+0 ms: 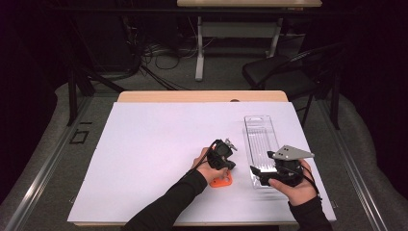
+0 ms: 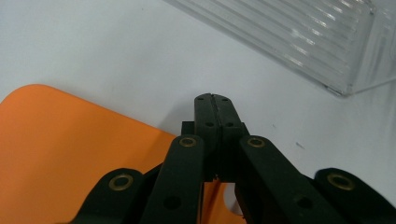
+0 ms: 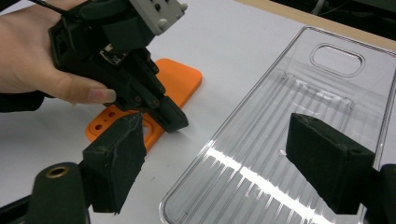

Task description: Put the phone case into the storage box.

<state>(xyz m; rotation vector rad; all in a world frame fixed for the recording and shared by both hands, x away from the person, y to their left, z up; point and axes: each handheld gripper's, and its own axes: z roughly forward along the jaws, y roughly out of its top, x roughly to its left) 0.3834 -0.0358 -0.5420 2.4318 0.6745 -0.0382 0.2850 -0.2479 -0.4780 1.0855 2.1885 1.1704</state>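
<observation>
Left gripper [image 1: 230, 163], jaws clenched flat against each other with nothing between them, tips just above the white sheet at the edge of the orange plate [image 1: 221, 181]; the same gripper appears in the right gripper view [image 3: 170, 119], its tips beside the plate [image 3: 180, 81]. Right gripper [image 1: 255, 172], jaws spread wide and released, straddling the near end of the clear plastic tray [image 1: 261, 139] without closing on it; one black pad [image 3: 116, 161] lies off the tray's edge, the other over its ribbed floor.

Surface: one wooden table covered by a white sheet [image 1: 159, 144]. Room: dark, grey carpet; one black chair [image 1: 288, 72] at 1 o'clock beyond the table; a second table's legs and loose cables at 12 o'clock.

Count: two grippers, one orange plate, one clear tray.

Orientation: the tray's long axis runs from 6 to 12 o'clock, its hang-slot end at 12; it lies at 3 o'clock of the sheet's centre. The orange plate lies flat at 5 o'clock, under the left hand [image 1: 204, 166], just left of the tray; holes pierce its near end [image 3: 109, 116].
</observation>
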